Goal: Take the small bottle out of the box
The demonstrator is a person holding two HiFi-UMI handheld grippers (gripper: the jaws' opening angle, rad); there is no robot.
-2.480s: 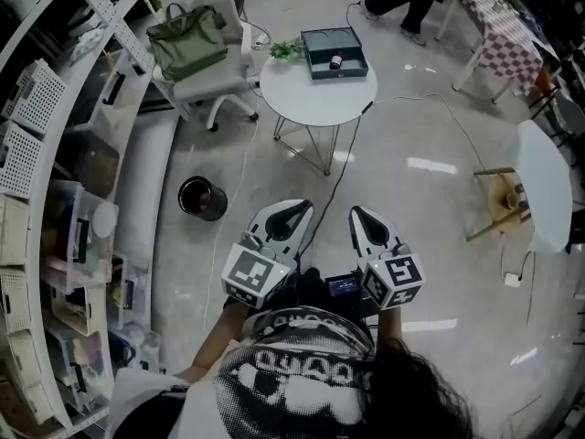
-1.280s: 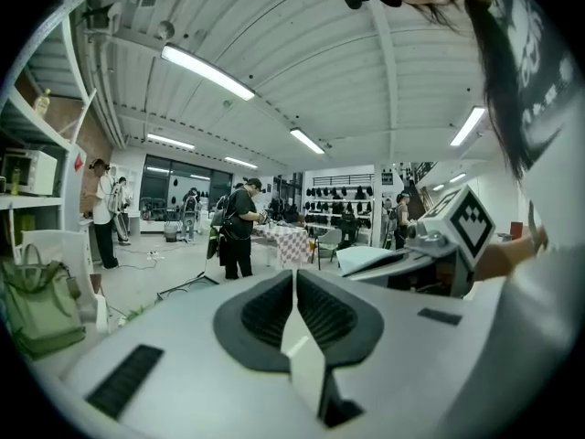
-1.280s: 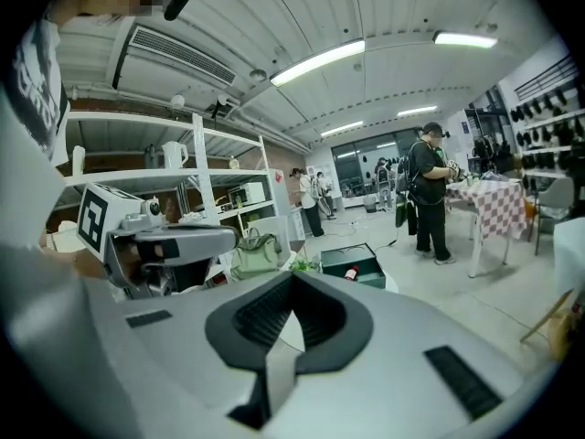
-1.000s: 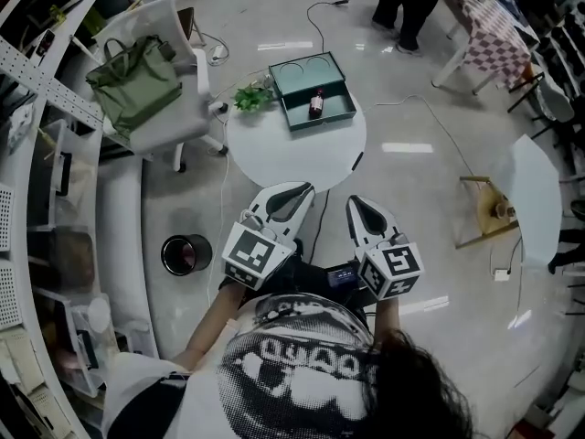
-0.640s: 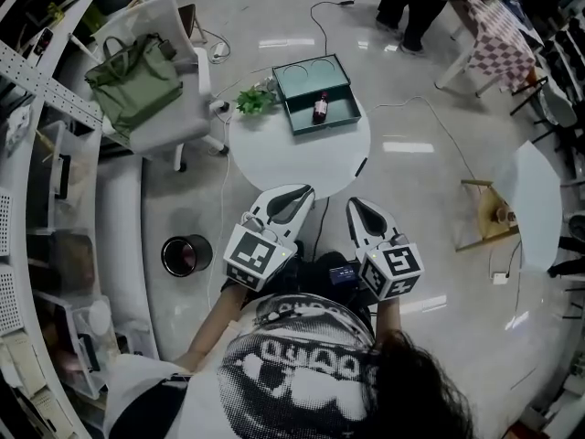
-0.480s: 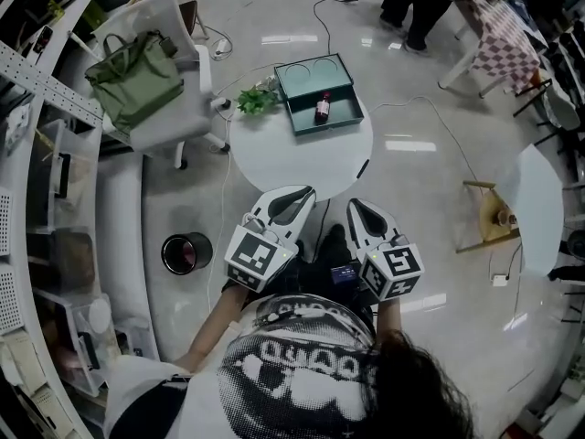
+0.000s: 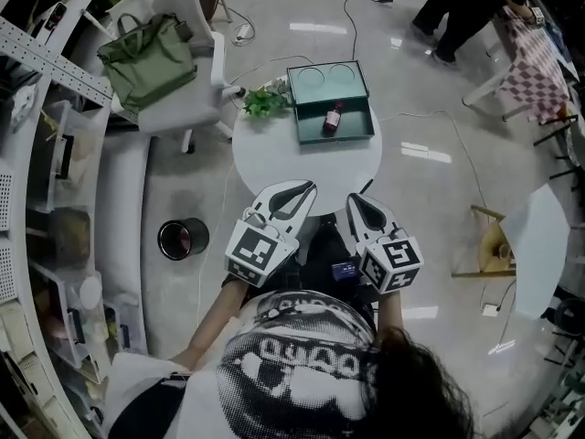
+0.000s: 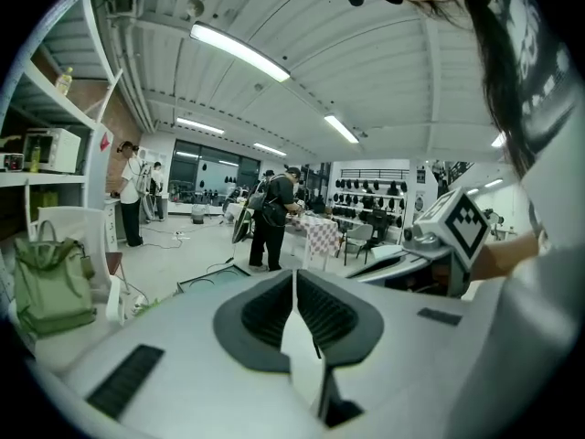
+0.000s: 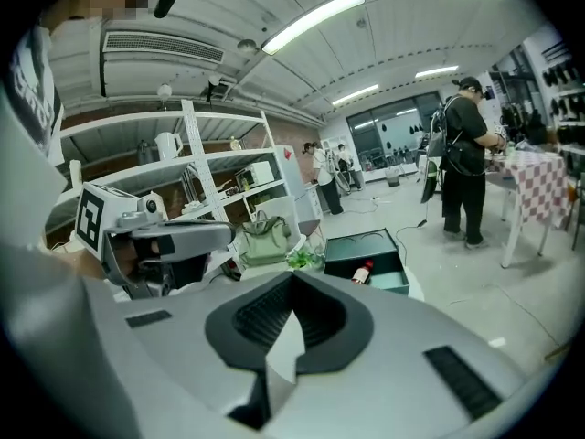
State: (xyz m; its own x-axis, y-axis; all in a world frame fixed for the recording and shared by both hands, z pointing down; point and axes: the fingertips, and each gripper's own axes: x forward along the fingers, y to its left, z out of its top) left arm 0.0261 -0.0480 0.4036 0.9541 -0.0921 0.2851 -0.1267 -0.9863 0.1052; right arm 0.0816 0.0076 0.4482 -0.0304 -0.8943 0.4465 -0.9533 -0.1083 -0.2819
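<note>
Pointing forward: left claw (image 7: 309,187), right claw (image 7: 352,198)

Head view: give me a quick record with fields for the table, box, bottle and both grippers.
table: round, white, ahead of the person
box: green, open, on the table's far side
small bottle: lying inside the box
left gripper: shut, empty, apart from the box
right gripper: shut, empty, apart from the box
</note>
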